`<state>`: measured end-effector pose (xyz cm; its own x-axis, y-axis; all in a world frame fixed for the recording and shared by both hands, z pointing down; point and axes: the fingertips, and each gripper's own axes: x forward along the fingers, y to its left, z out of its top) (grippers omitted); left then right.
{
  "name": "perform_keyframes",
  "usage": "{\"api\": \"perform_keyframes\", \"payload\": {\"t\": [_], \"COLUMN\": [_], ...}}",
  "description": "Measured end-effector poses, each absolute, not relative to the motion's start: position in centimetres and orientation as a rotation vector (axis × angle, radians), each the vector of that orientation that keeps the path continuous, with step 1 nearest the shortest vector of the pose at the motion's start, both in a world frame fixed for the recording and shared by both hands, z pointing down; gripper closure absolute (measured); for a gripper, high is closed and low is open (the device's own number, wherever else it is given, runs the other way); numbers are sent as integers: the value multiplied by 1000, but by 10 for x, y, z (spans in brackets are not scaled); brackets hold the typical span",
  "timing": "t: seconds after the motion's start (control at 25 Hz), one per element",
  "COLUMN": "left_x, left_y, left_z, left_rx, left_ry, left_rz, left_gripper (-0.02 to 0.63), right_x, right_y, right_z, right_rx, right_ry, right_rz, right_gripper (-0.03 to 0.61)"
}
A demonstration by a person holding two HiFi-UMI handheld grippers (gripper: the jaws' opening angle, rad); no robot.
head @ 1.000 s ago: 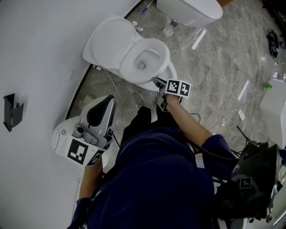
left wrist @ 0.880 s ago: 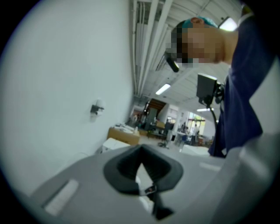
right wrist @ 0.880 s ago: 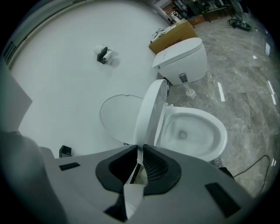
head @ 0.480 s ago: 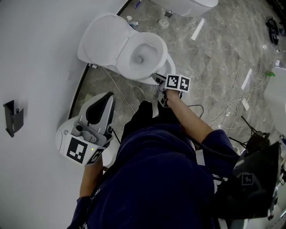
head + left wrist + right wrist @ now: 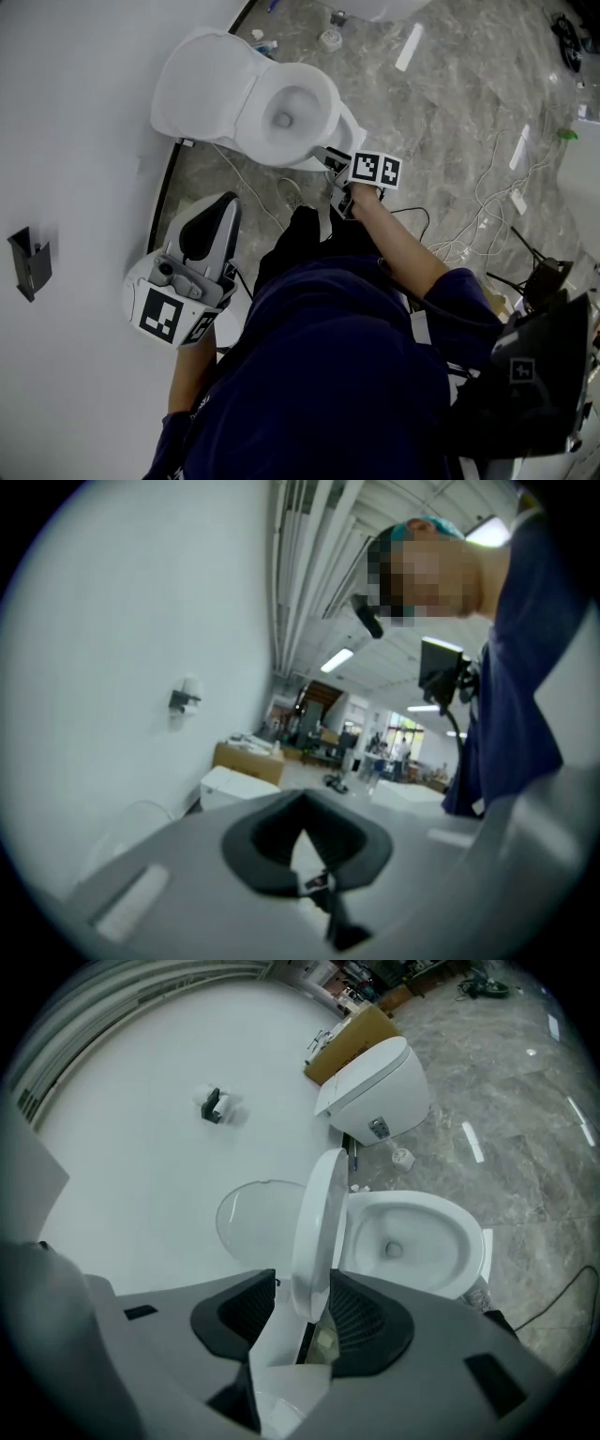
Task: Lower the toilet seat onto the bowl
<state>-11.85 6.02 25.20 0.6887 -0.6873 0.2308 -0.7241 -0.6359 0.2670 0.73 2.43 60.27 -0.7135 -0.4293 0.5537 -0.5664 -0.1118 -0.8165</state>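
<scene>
The white toilet (image 5: 281,112) stands against the wall, its lid (image 5: 199,82) raised. In the right gripper view the seat (image 5: 314,1227) shows edge-on, partway between the lid (image 5: 255,1221) and the bowl (image 5: 412,1241). My right gripper (image 5: 330,161) is at the seat's front edge. Its jaws are opening, with the seat's rim between the dark pads (image 5: 239,1312) and a gap on the left side. My left gripper (image 5: 223,211) is held low at my left, away from the toilet. It (image 5: 302,799) is shut, with nothing between its fingertips.
A second toilet (image 5: 380,1091) and a cardboard box (image 5: 361,1035) stand further along the wall. A black holder (image 5: 28,262) is on the wall. Cables (image 5: 487,216) trail over the grey stone floor at right. Small items (image 5: 328,39) lie by the toilet's base.
The head view has drifted, so the toilet now sits higher and further left in the picture. My right gripper stays at the seat's front edge. My left gripper has hardly moved.
</scene>
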Motion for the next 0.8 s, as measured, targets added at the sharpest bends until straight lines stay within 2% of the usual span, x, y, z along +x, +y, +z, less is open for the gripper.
{"api": "perform_keyframes", "payload": {"t": [0.8], "left_x": [-106], "left_y": [37], "left_z": [263], "left_rx": [2536], "left_ry": [-1091], "left_rz": [177], "left_gripper": [612], "right_x": [42], "right_y": [-16], "right_z": [620], "right_rx": [1254], "right_ry": [-1924], "right_rz": [1866], "right_gripper": [415]}}
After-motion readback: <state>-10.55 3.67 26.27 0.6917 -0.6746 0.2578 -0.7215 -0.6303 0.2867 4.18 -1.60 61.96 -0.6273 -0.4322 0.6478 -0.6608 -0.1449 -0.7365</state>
